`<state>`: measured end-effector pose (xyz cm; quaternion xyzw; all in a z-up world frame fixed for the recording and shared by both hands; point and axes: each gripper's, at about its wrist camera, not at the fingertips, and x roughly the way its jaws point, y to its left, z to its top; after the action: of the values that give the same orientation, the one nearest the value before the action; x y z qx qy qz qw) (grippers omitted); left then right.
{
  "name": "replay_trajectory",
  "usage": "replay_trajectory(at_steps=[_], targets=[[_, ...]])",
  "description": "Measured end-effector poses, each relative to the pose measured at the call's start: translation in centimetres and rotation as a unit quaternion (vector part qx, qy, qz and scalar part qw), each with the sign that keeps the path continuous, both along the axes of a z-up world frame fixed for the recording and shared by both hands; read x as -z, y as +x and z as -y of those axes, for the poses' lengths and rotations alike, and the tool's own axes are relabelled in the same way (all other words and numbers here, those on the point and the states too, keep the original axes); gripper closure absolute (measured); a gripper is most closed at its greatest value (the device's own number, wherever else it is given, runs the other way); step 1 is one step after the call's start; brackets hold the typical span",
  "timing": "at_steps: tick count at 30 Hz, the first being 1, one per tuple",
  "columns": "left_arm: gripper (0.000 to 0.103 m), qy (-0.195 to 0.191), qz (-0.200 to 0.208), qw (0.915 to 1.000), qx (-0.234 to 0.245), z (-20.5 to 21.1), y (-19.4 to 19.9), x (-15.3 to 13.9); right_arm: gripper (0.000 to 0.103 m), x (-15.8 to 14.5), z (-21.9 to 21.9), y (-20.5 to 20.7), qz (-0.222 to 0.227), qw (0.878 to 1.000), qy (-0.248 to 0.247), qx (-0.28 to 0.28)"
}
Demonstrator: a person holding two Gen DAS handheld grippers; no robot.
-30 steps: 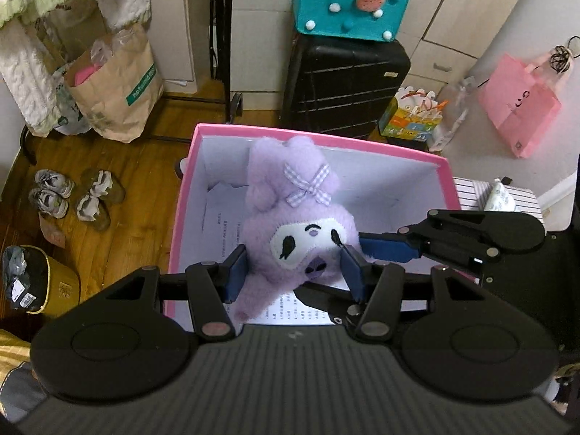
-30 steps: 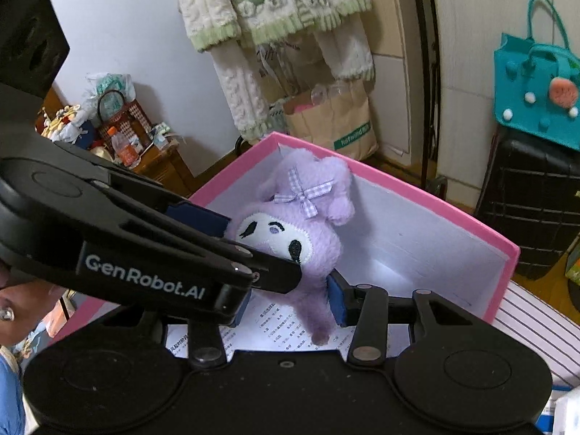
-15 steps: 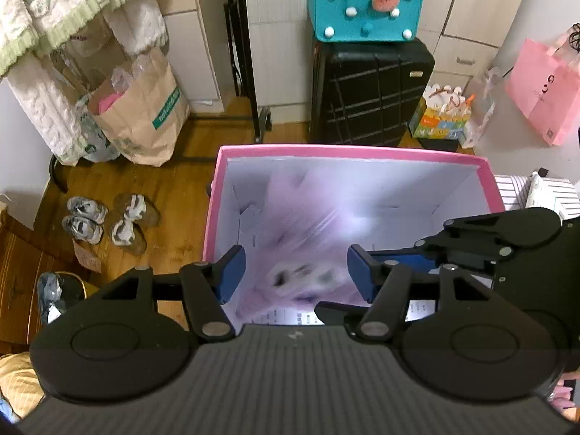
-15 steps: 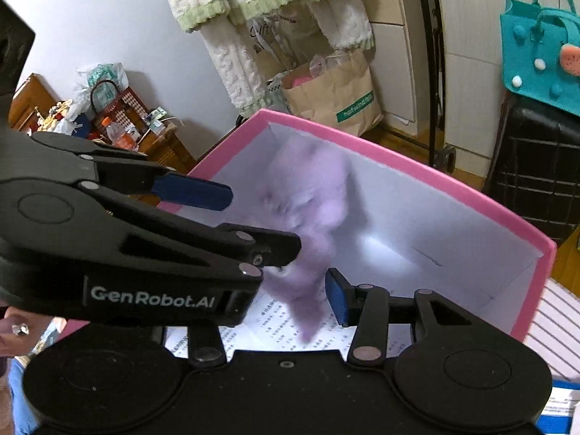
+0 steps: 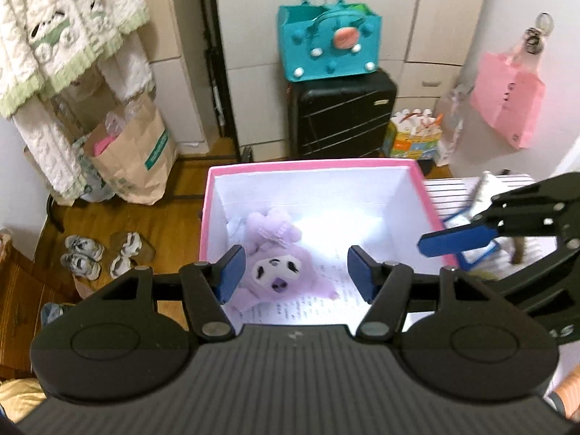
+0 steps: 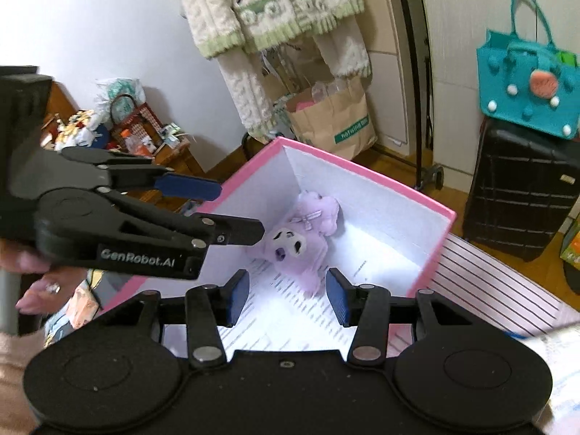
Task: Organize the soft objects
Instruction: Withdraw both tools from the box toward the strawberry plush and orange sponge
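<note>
Plush toy (image 5: 279, 264) lay face-up inside the pink box (image 5: 311, 164), below the left gripper (image 5: 293, 277); both it and the right gripper (image 6: 288, 295) hovered with fingers wide, empty.

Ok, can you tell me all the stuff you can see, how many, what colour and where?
plush toy: one, purple, lying in the box
box: one, pink outside, white inside, open, centre
printed paper: white, on the box floor
suitcase: one, black, behind the box
felt bag: one, teal, on the suitcase
paper bag: one, brown, floor, left
pink bag: one, hanging right
slippers: two pairs, grey-white, floor
left gripper: black, blue fingers, open
right gripper: same, open
</note>
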<state>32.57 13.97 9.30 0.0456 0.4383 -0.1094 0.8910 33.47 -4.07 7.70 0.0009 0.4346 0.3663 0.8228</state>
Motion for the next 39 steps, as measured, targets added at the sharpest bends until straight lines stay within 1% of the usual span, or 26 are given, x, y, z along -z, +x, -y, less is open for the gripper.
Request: replay_trajectory(at_steps=[2,5,10,15,19,22,25,31,34,39], targets=[[0.042,0.003,0.009,0.9999,0.010,0.5,-1.4,-1.0,0.050,-1.0,1.0,-1.6,0.014,1.000,-0.002,0.000],[0.041,-0.002,0.019,0.9995,0.026,1.2,-3.9,-2.4,0.050,-2.5,2.5,-4.6,0.039,0.999,-0.004,-0.003],[0.041,-0.022,0.012,0.9976,0.064,2.4,-7.4,-4.2,0.050,-4.2,5.5,-9.0,0.071,0.997,-0.006,-0.002],[0.038,-0.001,0.034,0.9952,0.092,4.7,-11.1,-5.3,0.049,-5.2,8.6,-13.0,0.092,0.996,-0.005,0.005],[0.034,0.010,0.050,0.9906,0.127,7.3,-13.9,-5.8,0.047,-5.4,11.0,-16.4,0.113,0.993,-0.008,0.016],[0.033,0.016,0.050,0.9865,0.155,9.3,-15.5,-5.3,0.047,-4.8,12.9,-18.2,0.123,0.992,-0.015,0.030],[0.032,0.006,0.040,0.9814,0.188,11.3,-16.8,-4.7,0.047,-4.1,14.6,-19.8,0.135,0.989,-0.027,0.047],[0.031,0.004,0.035,0.9716,0.234,15.2,-19.0,-3.1,0.044,-2.6,17.8,-22.2,0.145,0.986,-0.040,0.067],[0.031,0.002,0.028,0.9683,0.248,16.8,-19.7,-2.0,0.044,-1.6,19.0,-23.1,0.150,0.985,-0.049,0.072],[0.031,0.003,0.020,0.9653,0.260,18.4,-20.1,0.4,0.042,0.6,20.7,-24.1,0.150,0.984,-0.055,0.081]])
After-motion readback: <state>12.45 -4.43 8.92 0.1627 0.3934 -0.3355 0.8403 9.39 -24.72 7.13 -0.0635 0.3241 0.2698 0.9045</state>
